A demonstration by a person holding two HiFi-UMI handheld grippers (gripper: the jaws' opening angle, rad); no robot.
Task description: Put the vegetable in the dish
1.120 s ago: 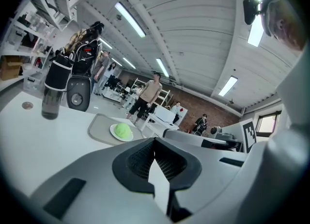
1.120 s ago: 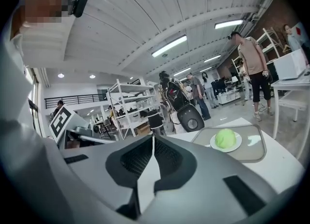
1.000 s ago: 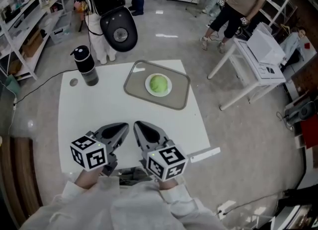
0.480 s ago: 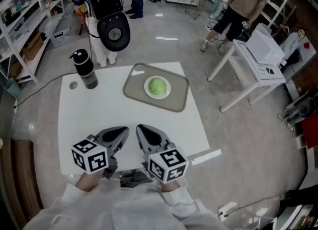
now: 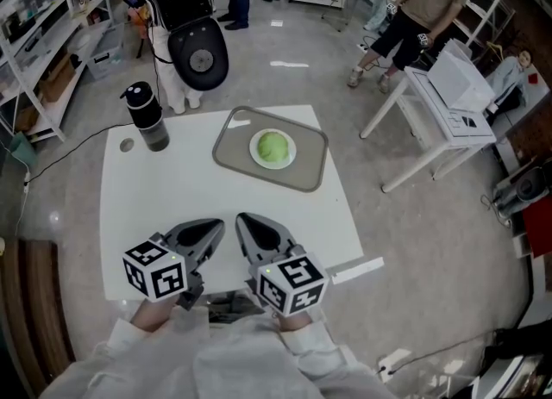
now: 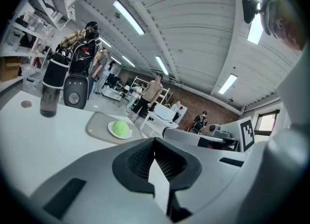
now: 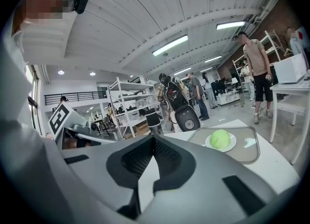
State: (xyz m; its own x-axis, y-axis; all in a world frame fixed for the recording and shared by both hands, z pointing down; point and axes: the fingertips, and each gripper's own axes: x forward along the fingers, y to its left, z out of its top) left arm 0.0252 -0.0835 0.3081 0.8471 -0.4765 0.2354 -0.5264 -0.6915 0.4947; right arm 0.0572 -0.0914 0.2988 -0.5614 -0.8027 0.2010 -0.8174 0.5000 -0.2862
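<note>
left gripper (image 5: 207,227), right gripper (image 5: 250,225): jaws together, nothing between them, side by side at the near edge of the table (image 5: 172,190). vegetable (image 5: 273,145): green, resting in white dish (image 5: 256,154) on grey tray (image 5: 233,156), well apart from both. task judged done, nothing left. gripper views alone show the jaw faces meeting; head view alone shows the whole tray.

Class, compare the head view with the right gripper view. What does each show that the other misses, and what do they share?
Only the head view shows the right gripper from above, with its marker cube, and a small round disc lying beside the bottle.

Only the right gripper view shows the ceiling lights and that gripper's jaws meeting tip to tip, with nothing between them.

Both show the vegetable sitting on the dish, the dish on the tray, the bottle, and the table.
</note>
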